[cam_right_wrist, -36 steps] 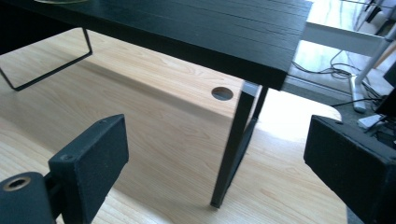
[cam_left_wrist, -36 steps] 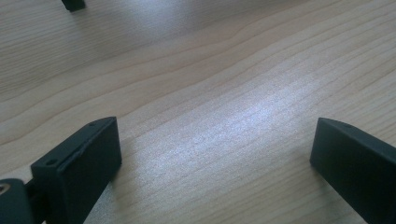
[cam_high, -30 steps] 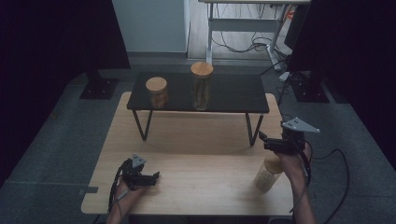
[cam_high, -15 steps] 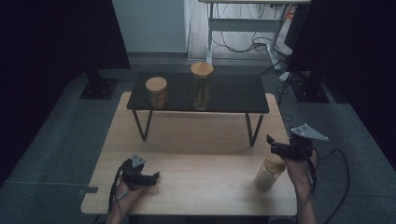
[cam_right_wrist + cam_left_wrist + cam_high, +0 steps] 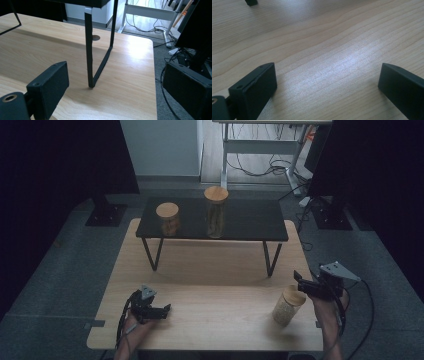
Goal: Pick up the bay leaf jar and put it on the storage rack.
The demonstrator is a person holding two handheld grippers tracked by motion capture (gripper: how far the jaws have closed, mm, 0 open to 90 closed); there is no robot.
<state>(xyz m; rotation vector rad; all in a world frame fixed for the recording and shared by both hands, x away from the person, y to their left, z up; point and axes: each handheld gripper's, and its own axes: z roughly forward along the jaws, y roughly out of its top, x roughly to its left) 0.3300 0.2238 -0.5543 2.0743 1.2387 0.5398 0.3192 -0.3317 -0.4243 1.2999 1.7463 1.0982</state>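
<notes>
Right now your right gripper (image 5: pixel 298 281) hovers at about four o'clock on the wooden tabletop (image 5: pixel 210 275), just beside a glass jar with a wooden lid (image 5: pixel 288 305) that stands upright near the tabletop's right front corner. Your jaws stand wide apart with nothing between them; from the high view the gripper sits just above and behind the jar's lid, at the jar's one o'clock, and you cannot tell from it whether the two touch. In the right gripper view your two black jaws frame bare tabletop and the black metal leg (image 5: pixel 90 50) of the low shelf, with the tabletop's right edge and grey floor beyond.

Your left gripper (image 5: pixel 162 310) rests low at about seven o'clock on the tabletop, well apart from the jar. Its jaws are also wide, and the left gripper view shows plain wood grain between them, nothing held.

At twelve o'clock a black shelf (image 5: pixel 250 222) on thin metal legs stands across the far half of the tabletop. Two more lidded jars stand on it: a short jar (image 5: pixel 167 218) toward its left and a tall jar (image 5: pixel 216 212) near its middle, both upright and apart from each other. Beyond the shelf, cables (image 5: pixel 260 167) lie on the floor under a white desk frame.
</notes>
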